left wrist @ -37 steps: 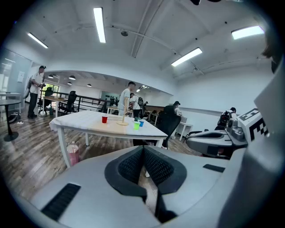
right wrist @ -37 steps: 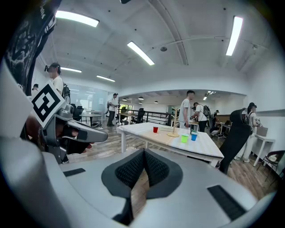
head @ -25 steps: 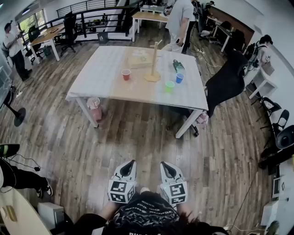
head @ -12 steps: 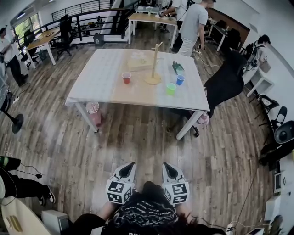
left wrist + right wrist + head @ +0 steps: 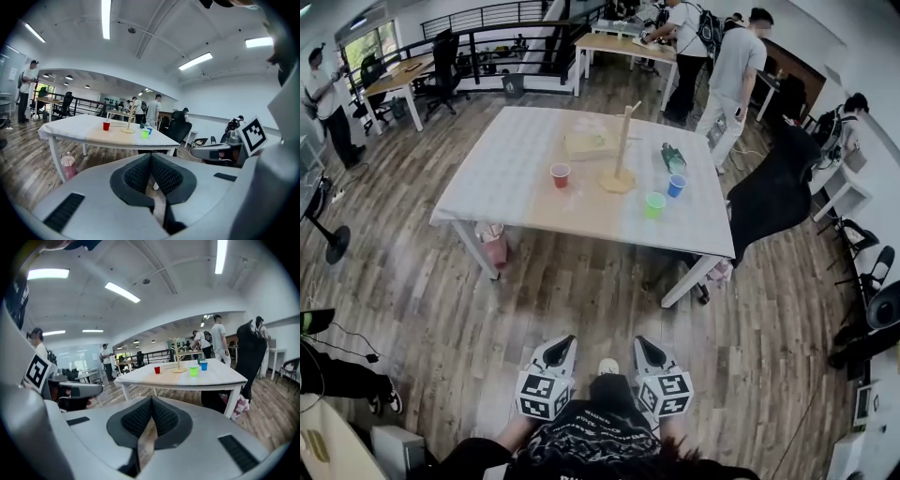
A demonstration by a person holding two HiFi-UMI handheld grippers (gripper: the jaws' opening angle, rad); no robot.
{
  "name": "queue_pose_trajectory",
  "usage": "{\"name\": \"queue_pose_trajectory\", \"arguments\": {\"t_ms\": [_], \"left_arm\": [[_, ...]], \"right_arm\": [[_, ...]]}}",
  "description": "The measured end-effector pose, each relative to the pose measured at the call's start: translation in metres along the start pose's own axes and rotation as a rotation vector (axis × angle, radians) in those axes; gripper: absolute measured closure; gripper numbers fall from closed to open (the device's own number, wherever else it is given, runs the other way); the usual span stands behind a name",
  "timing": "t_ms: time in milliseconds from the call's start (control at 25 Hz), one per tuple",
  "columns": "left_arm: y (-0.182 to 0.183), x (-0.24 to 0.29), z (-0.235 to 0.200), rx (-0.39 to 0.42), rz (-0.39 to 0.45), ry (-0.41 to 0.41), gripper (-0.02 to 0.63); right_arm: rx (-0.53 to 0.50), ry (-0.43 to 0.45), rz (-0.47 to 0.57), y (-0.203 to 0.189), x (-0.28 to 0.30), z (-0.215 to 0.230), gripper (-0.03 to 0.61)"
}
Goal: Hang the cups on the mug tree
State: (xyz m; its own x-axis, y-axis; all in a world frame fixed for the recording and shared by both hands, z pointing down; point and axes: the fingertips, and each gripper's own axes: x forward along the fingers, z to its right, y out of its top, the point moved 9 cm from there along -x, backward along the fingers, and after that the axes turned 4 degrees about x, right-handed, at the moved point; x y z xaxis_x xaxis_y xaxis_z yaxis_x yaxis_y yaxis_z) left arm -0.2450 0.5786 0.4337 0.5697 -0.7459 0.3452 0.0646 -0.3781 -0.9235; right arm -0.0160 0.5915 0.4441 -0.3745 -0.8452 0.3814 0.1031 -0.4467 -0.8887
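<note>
Left tongs [image 5: 565, 341], right tongs [image 5: 640, 341] both closed, empty, held low side by side, angled slightly down; white-and-wood worktop [image 5: 506, 178] nearer than before.

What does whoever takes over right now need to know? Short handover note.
Left tongs: shut, empty. Right tongs: shut, empty. Both are held low in front of the person, well short of the table.
Things: the mug tree stands mid-table. In the head view the red cup is left of it, and the green cup and blue cup are right of it. All stand upright on the table.
Done: nothing hung.
Left: get to the table and hang all three cups.
</note>
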Motion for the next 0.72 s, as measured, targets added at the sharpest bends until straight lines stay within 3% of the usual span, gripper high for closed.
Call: {"name": "queue_pose_trajectory", "arguments": {"t_ms": [120, 560, 720], "left_arm": [[0.013, 0.031, -0.004, 0.019, -0.003, 0.016, 0.592], [0.039, 0.163, 0.007, -0.034, -0.024, 0.083, 0.592], [0.045, 0.195, 0.020, 0.005, -0.058, 0.060, 0.592]], "right_arm": [[0.053, 0.015, 0.030, 0.020, 0.032, 0.038, 0.569], [-0.058, 0.124, -0.027, 0.064, 0.101, 0.150, 0.569], [-0.130, 0.150, -0.042, 0.075, 0.115, 0.173, 0.569]]}}
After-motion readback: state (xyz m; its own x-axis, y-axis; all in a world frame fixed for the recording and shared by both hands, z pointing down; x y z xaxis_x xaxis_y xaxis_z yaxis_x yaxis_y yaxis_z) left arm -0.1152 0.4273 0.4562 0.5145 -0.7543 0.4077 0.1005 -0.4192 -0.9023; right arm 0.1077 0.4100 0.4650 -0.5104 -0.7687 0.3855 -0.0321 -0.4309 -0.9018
